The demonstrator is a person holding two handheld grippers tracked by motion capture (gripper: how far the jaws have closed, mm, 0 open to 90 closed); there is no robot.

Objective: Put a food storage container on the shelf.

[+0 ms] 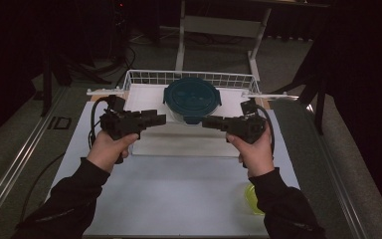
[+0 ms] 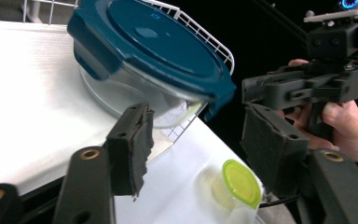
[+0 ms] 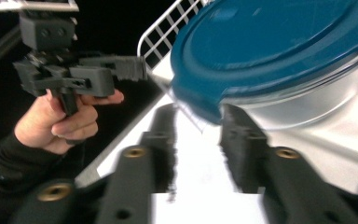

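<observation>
While the blue-lidded glass container [image 1: 192,101] sits in the wire basket [image 1: 144,78] at the counter's [image 1: 179,194] far edge, your left hand-held gripper [image 1: 160,119] and right hand-held gripper [image 1: 208,122] flank it, jaws spread, empty.

Both grippers [image 1: 160,119] [image 1: 208,122] flank the blue-lidded container [image 1: 192,98], fingers empty.
</observation>
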